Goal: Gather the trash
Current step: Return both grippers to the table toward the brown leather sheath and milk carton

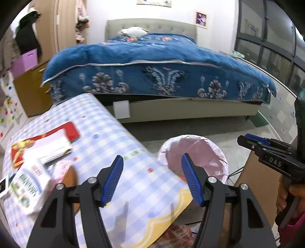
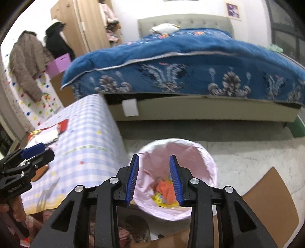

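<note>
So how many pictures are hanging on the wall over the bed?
2. One small purple picture hangs on the white wall to the right of the headboard. Another picture hangs higher up above the headboard, cut off by the frame's top edge. More may be out of view.

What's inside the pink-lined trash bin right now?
In the trash bin, the right wrist view shows a crumpled orange piece lying over yellow printed wrappers. The right gripper, open and empty, covers part of the bottom, so anything beneath stays hidden.
</note>
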Demonstrator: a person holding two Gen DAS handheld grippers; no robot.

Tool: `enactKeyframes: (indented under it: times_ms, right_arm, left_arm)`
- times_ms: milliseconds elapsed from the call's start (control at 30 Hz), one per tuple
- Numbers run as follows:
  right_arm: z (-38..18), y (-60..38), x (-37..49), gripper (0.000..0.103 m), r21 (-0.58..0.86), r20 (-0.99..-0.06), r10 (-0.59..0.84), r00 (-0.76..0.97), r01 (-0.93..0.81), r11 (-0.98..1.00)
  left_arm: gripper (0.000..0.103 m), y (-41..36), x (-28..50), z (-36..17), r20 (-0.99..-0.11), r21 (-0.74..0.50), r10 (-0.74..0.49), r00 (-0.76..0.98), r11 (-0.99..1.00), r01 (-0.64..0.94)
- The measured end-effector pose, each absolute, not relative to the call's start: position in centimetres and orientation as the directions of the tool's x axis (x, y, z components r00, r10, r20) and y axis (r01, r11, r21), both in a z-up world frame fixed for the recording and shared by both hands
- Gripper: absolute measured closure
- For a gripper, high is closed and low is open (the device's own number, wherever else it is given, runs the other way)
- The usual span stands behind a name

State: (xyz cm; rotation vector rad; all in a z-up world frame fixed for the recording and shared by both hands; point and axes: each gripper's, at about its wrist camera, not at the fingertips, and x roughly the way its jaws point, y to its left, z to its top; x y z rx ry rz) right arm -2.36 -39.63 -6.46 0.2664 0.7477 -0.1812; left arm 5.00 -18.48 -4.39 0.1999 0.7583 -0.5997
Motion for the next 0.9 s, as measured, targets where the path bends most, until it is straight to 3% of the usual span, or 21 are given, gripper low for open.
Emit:
enactKeyframes:
  times_ms: [367, 500, 700, 900]
  right_arm:
    - [-3.8, -29.2, 0.9, 0.068, 0.131, -0.673, 0.08, 0.735, 0.011, 0.991]
    - [-3.5, -24.9, 2.4, 0.061, 0.098, -0.678, 0.133, 0.723, -0.09, 0.991]
    - [-5.0, -19.0, 4.8, 0.056, 0.072, -0.716, 0.197, 0.67, -0.21, 0.975]
    - [-6.8, -15.3, 6.1, 0.056, 0.051, -0.751, 0.221, 0.622, -0.279, 0.959]
  left_arm:
    - [0.033, -6.3, 3.8, -2.7, -0.66, -0.039, -0.283, 0.696, 0.938, 0.345]
    - [0.028, -1.6, 4.0, -2.7, -0.653, -0.025, -0.19, 0.733, 0.973, 0.23]
    - [0.027, 4.9, 4.8, -3.7, -0.662, -0.02, -0.069, 0.746, 0.997, 0.074]
    - [0.027, 7.2, 5.4, -6.3, -0.714, -0.029, -0.065, 0.697, 0.998, 0.063]
